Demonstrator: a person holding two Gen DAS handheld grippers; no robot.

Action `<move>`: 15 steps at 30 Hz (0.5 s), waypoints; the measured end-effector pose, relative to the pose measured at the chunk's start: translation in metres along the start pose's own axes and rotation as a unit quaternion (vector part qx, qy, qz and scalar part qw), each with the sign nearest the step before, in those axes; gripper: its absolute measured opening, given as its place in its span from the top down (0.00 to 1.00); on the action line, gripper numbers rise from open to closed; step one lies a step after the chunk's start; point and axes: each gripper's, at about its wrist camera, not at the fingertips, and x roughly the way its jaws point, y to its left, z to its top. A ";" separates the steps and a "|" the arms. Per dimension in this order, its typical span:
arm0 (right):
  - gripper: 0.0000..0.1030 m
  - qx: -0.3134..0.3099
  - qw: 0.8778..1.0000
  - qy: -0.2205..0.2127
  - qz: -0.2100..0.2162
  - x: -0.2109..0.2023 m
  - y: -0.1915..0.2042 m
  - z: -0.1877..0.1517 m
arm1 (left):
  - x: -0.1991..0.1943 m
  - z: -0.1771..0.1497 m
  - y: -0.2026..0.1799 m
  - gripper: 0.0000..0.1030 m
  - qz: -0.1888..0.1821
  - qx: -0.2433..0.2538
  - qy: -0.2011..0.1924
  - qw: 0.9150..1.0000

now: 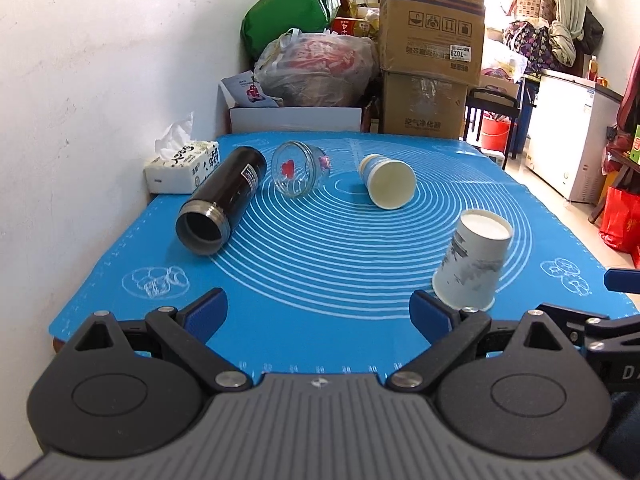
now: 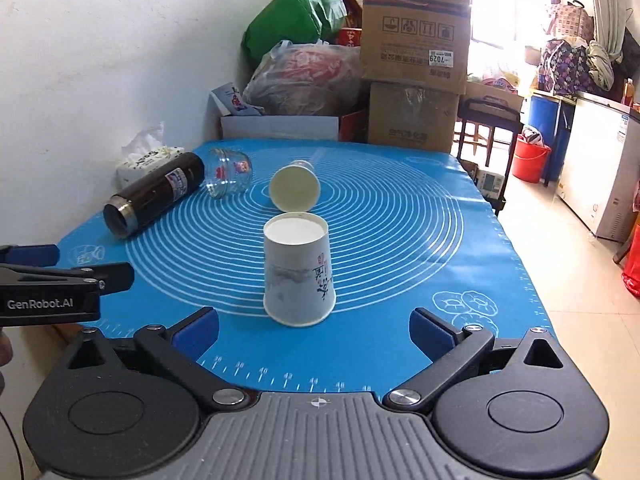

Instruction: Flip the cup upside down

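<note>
A white paper cup with grey print [image 2: 298, 272] stands upside down on the blue mat [image 2: 400, 240], just in front of my open, empty right gripper [image 2: 314, 330]. In the left wrist view the same cup [image 1: 472, 258] stands at the right, beyond my right finger. My left gripper [image 1: 318, 314] is open and empty over the mat's near edge. A second paper cup [image 1: 386, 180] lies on its side, mouth toward me; it also shows in the right wrist view [image 2: 294, 190]. A glass jar [image 1: 298, 170] and a black thermos [image 1: 222, 200] lie on their sides.
A tissue box [image 1: 182, 166] sits against the white wall at the left. Cardboard boxes [image 1: 430, 48] and bags [image 1: 316, 68] are stacked behind the table. The left gripper's body [image 2: 52, 286] shows at the left of the right wrist view. A freezer [image 1: 572, 136] stands at the right.
</note>
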 end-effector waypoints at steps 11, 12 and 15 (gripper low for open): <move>0.00 0.010 1.000 -0.005 0.018 -0.024 -0.003 -0.006 | -0.011 -0.009 -0.005 0.06 0.001 0.011 0.001 1.000; 0.00 0.011 1.000 -0.005 0.018 -0.025 -0.003 -0.006 | -0.011 -0.009 -0.005 0.06 0.000 0.011 0.002 1.000; 0.00 0.013 1.000 -0.006 0.021 -0.027 -0.004 -0.007 | -0.012 -0.010 -0.006 0.06 -0.001 0.010 0.003 1.000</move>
